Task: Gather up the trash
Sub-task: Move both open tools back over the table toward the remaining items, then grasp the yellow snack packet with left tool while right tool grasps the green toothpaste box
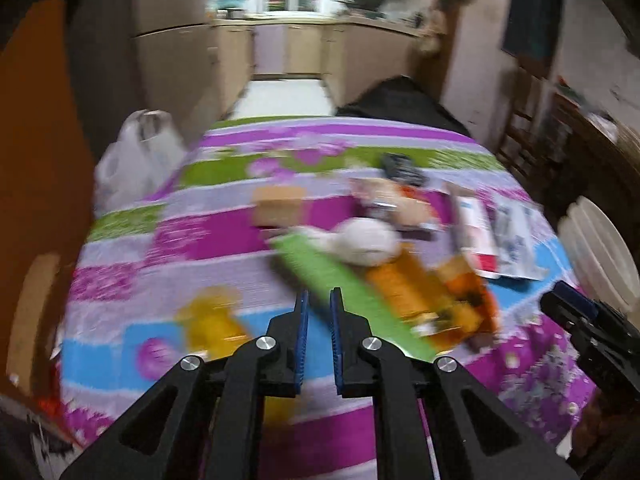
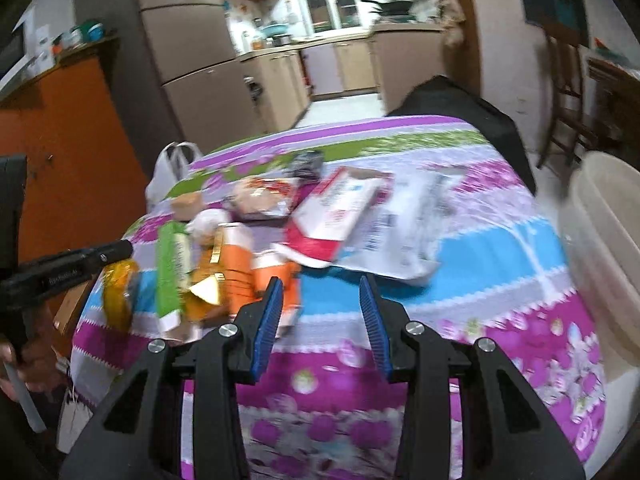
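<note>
Trash lies in a heap on the table's striped cloth (image 2: 480,300): a green box (image 1: 360,304) (image 2: 174,264), orange wrappers (image 1: 404,288) (image 2: 236,268), a yellow wrapper (image 1: 212,320) (image 2: 118,292), a crumpled white paper (image 1: 368,240), a brown carton (image 1: 278,204), a red-and-white box (image 2: 340,208) and a white mailer (image 2: 408,224). My left gripper (image 1: 319,294) hovers shut and empty just short of the green box. My right gripper (image 2: 321,282) is open over the cloth, right of the orange wrappers, nothing between its fingers.
A white plastic bag (image 1: 136,160) (image 2: 168,172) hangs at the table's far left corner. A pale bin (image 2: 600,220) stands right of the table. A black chair back (image 2: 460,108) rises behind the far edge. An orange cabinet (image 2: 60,140) is on the left.
</note>
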Demonstrator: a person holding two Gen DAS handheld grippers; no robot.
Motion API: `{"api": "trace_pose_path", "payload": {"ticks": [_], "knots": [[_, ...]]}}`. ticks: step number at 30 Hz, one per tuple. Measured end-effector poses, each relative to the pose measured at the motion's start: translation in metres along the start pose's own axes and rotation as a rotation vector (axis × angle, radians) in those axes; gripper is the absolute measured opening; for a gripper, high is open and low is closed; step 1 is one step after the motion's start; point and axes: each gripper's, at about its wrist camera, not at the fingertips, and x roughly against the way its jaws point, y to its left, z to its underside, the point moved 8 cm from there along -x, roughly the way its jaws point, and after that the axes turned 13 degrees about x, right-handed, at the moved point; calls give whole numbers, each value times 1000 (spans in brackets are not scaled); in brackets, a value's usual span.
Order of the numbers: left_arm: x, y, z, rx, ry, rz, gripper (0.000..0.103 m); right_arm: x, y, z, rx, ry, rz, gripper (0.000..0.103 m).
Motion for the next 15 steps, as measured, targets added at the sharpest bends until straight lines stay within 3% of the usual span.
{"api": "trace_pose_path", "payload": {"ticks": [2, 4, 6, 9, 12, 15], "knots": [[10, 31, -2, 47, -20, -48, 13, -3, 15, -5, 26, -6, -35, 39], [15, 54, 1, 106, -10, -65, 25, -5, 33, -10, 69, -15, -81, 39], [17, 77, 11, 178, 23, -60, 49, -7, 52, -17, 122, -24, -123, 39], [12, 85, 27, 225, 78, -21, 53, -9, 74, -24, 198, -24, -146, 39], [4, 80, 35, 271, 101, 16, 70, -7, 83, -27, 223, -32, -153, 41], [-6, 70, 37, 285, 103, 35, 73, -4, 82, -23, 214, -26, -149, 43]]}}
